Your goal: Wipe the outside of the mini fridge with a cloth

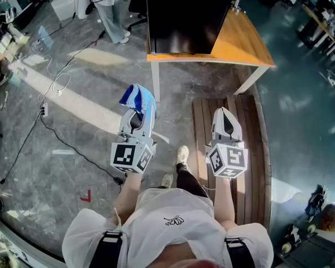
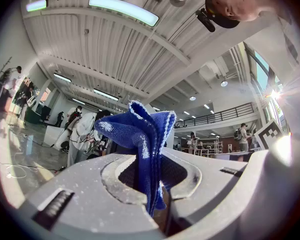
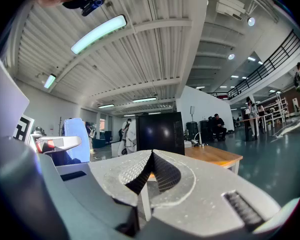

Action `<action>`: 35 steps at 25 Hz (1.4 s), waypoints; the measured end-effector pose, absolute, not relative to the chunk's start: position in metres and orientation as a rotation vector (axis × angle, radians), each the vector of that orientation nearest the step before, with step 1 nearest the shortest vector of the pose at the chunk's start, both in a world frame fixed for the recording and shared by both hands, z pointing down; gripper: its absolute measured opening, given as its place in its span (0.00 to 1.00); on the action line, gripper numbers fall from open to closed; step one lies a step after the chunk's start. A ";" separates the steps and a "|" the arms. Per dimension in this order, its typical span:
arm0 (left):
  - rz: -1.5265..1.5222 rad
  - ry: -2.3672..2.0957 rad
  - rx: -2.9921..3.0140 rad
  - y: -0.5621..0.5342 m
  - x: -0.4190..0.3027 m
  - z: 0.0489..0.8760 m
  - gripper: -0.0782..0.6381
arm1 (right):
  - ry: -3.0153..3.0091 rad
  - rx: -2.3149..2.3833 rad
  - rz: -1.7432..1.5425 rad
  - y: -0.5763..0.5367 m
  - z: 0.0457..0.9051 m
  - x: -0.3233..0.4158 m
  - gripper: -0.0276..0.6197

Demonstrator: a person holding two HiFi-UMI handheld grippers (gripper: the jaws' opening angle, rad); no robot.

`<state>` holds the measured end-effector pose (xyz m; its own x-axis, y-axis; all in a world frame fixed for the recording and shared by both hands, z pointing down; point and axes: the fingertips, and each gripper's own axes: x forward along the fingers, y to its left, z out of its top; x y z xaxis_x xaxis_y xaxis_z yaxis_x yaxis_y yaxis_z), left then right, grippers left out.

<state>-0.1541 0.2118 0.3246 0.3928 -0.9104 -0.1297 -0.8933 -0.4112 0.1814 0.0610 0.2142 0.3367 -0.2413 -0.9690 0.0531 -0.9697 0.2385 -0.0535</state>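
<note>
Grey marbled floor (image 1: 72, 110), wooden table (image 1: 240, 41), ribbed ceiling (image 3: 155, 49)

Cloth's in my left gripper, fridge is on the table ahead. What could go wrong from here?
1. The blue woven cloth is pinched by only a narrow fold in the jaws of the left gripper; wiping drag could pull it free.
2. The black cable crosses the grey floor near where you stand; a step could snag it.
3. The black mini fridge sits at the orange wooden table's front edge; hard pressure might shift it.
</note>
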 end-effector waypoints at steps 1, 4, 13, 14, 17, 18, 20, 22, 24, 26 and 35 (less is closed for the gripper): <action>-0.308 -1.659 2.547 0.204 -0.153 0.328 0.19 | -2.468 1.923 0.125 0.208 0.339 0.061 0.06; -0.266 -1.694 2.556 0.173 -0.150 0.331 0.19 | -2.479 1.924 0.114 0.181 0.342 0.066 0.06; -0.281 -1.783 2.551 0.044 -0.121 0.318 0.19 | -2.477 1.950 0.048 0.047 0.337 0.124 0.06; -0.289 -1.788 2.548 0.031 -0.118 0.315 0.19 | -2.489 1.938 0.033 0.033 0.336 0.128 0.06; -0.280 -1.821 2.555 -0.002 -0.113 0.306 0.19 | -2.519 1.910 0.021 -0.006 0.335 0.135 0.06; -0.270 -1.830 2.554 -0.013 -0.111 0.302 0.19 | -2.527 1.905 0.029 -0.018 0.335 0.136 0.06; -0.234 -1.843 2.547 -0.030 -0.110 0.297 0.19 | -2.549 1.891 0.056 -0.034 0.334 0.135 0.06; -0.201 -1.855 2.547 -0.048 -0.110 0.295 0.19 | -2.562 1.880 0.073 -0.048 0.334 0.134 0.06; -0.212 -1.859 2.545 -0.071 -0.111 0.291 0.19 | -2.555 1.882 0.070 -0.064 0.330 0.134 0.06; -0.225 -1.855 2.539 -0.095 -0.115 0.285 0.19 | -2.555 1.884 0.068 -0.079 0.325 0.132 0.06; -0.258 -1.978 2.514 -0.168 -0.157 0.237 0.19 | -2.571 1.844 0.072 -0.120 0.324 0.122 0.06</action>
